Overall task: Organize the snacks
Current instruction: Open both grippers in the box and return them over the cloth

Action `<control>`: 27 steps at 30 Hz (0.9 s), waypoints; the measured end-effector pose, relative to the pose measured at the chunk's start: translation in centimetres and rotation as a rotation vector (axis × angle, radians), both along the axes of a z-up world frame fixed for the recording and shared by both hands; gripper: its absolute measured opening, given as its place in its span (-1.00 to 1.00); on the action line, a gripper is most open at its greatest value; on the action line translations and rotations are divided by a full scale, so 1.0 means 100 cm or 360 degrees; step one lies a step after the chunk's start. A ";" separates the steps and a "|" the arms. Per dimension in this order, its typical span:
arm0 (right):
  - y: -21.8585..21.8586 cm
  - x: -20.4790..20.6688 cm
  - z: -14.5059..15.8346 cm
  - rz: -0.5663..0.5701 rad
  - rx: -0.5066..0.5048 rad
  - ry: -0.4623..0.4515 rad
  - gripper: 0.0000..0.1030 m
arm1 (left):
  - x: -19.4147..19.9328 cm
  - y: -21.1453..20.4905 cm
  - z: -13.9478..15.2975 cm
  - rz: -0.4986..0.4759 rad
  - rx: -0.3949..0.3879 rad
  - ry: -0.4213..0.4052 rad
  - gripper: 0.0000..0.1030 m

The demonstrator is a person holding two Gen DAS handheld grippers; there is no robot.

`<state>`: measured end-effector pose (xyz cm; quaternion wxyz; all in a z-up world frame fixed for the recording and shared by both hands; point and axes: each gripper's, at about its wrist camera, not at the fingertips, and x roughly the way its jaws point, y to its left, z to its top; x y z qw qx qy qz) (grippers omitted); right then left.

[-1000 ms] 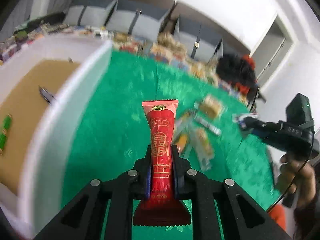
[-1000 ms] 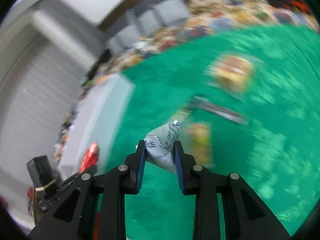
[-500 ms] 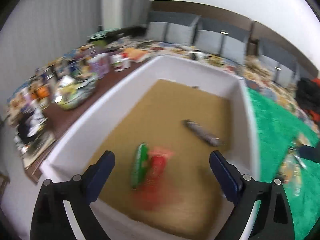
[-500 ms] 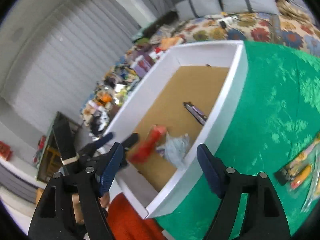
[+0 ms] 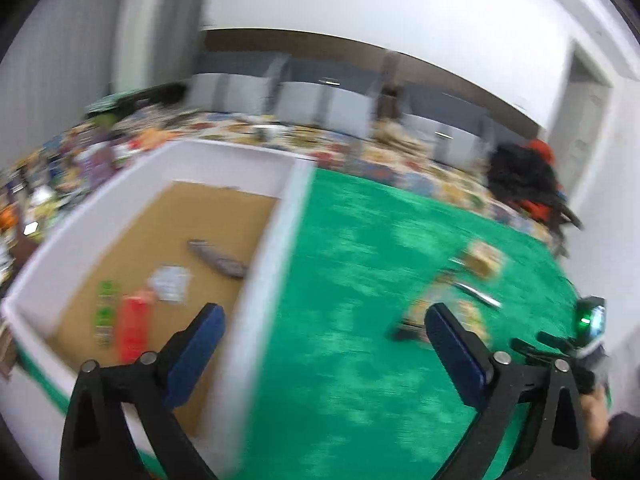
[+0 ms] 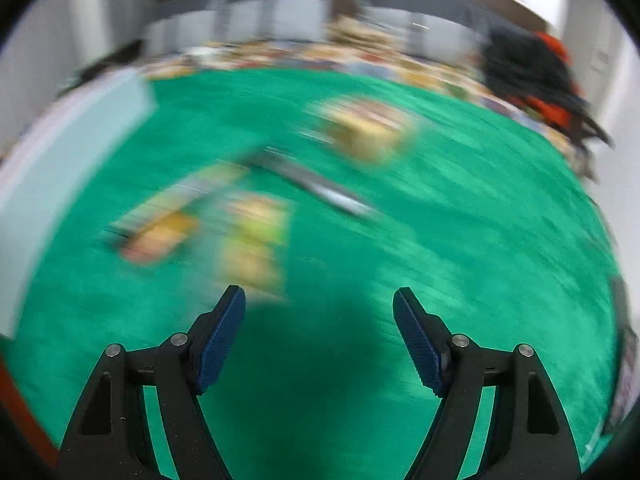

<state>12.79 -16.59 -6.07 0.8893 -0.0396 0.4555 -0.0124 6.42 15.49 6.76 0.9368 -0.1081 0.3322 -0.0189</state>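
Note:
My left gripper (image 5: 323, 312) hangs above the right wall of the white box (image 5: 276, 240); its jaws are opening and nothing is between them. On the box's brown floor lie a red snack pack (image 5: 134, 328), a white packet (image 5: 170, 282), a green packet (image 5: 106, 312) and a dark bar (image 5: 218, 260). My right gripper (image 6: 320, 296) is open and empty above the green cloth (image 6: 440, 260). Ahead of it, blurred, lie a yellow packet (image 6: 252, 240), an orange-yellow packet (image 6: 160, 232), a dark bar (image 6: 316, 184) and a tan packet (image 6: 364, 128).
The white box (image 6: 68, 152) stands at the left edge of the cloth. Cluttered snacks cover the table behind the box (image 5: 80, 160). A dark and red bundle (image 5: 528, 176) sits at the cloth's far right. A hand (image 5: 596, 412) shows at the lower right.
A second ago each gripper was shut on a snack; both let go over the box. Since then the left has swung right to the box wall and the right over the green cloth.

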 end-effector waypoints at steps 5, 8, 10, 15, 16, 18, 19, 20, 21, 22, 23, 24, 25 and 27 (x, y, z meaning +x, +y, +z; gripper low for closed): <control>-0.077 -0.012 -0.018 -0.0219 -0.0068 -0.0005 0.54 | 0.033 -0.077 -0.058 -0.0174 0.0086 0.0195 0.99; -0.094 -0.005 -0.026 -0.0256 -0.0050 0.0006 0.54 | 0.060 -0.102 -0.105 -0.0153 0.0133 0.0350 0.99; -0.100 -0.001 -0.030 -0.0254 -0.0030 -0.0010 0.60 | 0.074 -0.103 -0.124 -0.0109 0.0166 0.0390 0.99; -0.098 0.017 -0.032 -0.0202 -0.0009 -0.0059 0.74 | 0.102 -0.111 -0.146 -0.0044 0.0239 0.0411 0.99; -0.097 0.025 -0.034 -0.0185 0.0017 -0.0050 0.77 | 0.109 -0.113 -0.150 -0.0029 0.0278 0.0421 0.99; -0.093 0.033 -0.034 -0.0183 0.0063 -0.0039 0.82 | 0.118 -0.109 -0.159 -0.0006 0.0308 0.0431 0.99; -0.094 0.039 -0.035 -0.0186 0.0097 -0.0028 0.92 | 0.123 -0.108 -0.163 0.0019 0.0301 0.0445 1.00; -0.095 0.048 -0.036 -0.0198 0.0107 -0.0018 0.95 | 0.124 -0.107 -0.162 0.0030 0.0294 0.0434 1.00; -0.095 0.053 -0.036 -0.0203 0.0107 -0.0015 0.97 | 0.127 -0.107 -0.164 0.0048 0.0296 0.0439 1.00; -0.095 0.056 -0.037 -0.0203 0.0103 -0.0015 0.97 | 0.127 -0.103 -0.163 0.0050 0.0293 0.0440 1.00; -0.094 0.057 -0.037 -0.0198 0.0102 -0.0014 0.97 | 0.127 -0.102 -0.163 0.0051 0.0289 0.0439 1.00; -0.094 0.057 -0.037 -0.0196 0.0110 -0.0013 0.97 | 0.127 -0.102 -0.165 0.0051 0.0288 0.0440 1.00; -0.095 0.057 -0.037 -0.0197 0.0116 -0.0014 0.97 | 0.126 -0.102 -0.165 0.0052 0.0289 0.0440 1.00; -0.095 0.056 -0.037 -0.0196 0.0117 -0.0014 0.97 | 0.126 -0.102 -0.164 0.0052 0.0290 0.0440 1.00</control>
